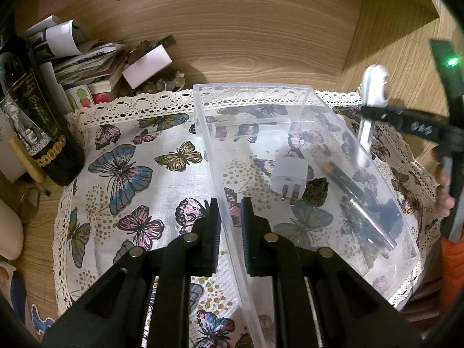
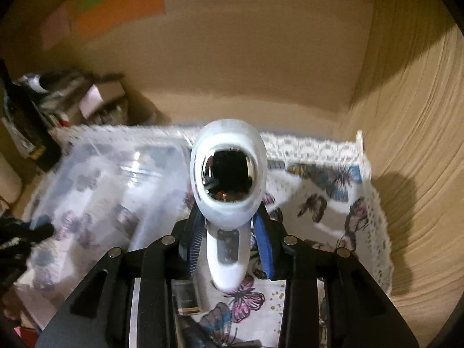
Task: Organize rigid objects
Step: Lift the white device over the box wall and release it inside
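Pinching the clear bin's [image 1: 232, 232] near wall with the left claw [image 1: 229, 211] to steady it, right claw [image 2: 229, 232] clamping the white shaver [image 2: 229, 191] above the butterfly-clothed worktop's [image 1: 130, 174] far right corner, seemingly bound for the bin.

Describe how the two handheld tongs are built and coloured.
Both are black plastic frames with cut-out linkage arms joined by round silver pivot pins. The left tongs carry dark ribbed pads. The right tongs have blue ribbed pads; from the left camera a green light glows on their body, and an orange sleeve shows behind.
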`<state>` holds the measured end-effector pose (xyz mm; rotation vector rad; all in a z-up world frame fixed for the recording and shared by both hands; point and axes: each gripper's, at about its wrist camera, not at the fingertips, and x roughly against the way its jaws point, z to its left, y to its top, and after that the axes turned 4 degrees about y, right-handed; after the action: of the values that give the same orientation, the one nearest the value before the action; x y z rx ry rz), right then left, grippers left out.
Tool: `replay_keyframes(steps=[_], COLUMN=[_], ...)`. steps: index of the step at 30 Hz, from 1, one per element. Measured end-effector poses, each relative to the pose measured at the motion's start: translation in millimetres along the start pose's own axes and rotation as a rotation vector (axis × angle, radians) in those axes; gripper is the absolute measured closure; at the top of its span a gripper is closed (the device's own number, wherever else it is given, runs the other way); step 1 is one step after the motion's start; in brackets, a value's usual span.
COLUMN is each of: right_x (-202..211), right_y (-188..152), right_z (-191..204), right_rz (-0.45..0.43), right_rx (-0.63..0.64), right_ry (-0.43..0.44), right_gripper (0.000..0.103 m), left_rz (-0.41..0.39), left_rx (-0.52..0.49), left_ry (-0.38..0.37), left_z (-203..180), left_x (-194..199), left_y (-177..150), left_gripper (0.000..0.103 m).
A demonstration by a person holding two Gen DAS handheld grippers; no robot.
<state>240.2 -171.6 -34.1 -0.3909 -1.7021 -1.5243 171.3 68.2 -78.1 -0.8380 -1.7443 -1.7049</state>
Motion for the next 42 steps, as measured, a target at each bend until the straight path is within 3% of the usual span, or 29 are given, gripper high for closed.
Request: replay_keyframes(steps=[9, 17, 27, 33, 42], right_x=[52, 60, 5, -30, -58], right_y=[22, 27, 23, 20, 13], right_z=[30, 64, 89, 99, 118], right_rz=[-0.154, -0.205, -0.070, 0.009, 0.116], right_rx=[0.061, 0.124, 0.215, 0.285, 0.374], right_ry=[0.043, 0.104, 0.101, 0.018, 0.040], right_gripper=[0.072, 0.072, 0.072, 0.072, 0.072], left_rz=[0.000, -0.001, 0.002, 0.003, 0.007], left_rx=[0.002, 0.002, 0.005, 0.010, 0.007], left_ry=[-0.001, -0.001, -0.006, -0.017, -0.021], left_z=[0, 0, -1, 2, 3], left_x=[0, 0, -1, -1, -2], left_y=[0, 0, 1, 1, 1], left_gripper=[0.091, 0.091, 0.091, 0.091, 0.091])
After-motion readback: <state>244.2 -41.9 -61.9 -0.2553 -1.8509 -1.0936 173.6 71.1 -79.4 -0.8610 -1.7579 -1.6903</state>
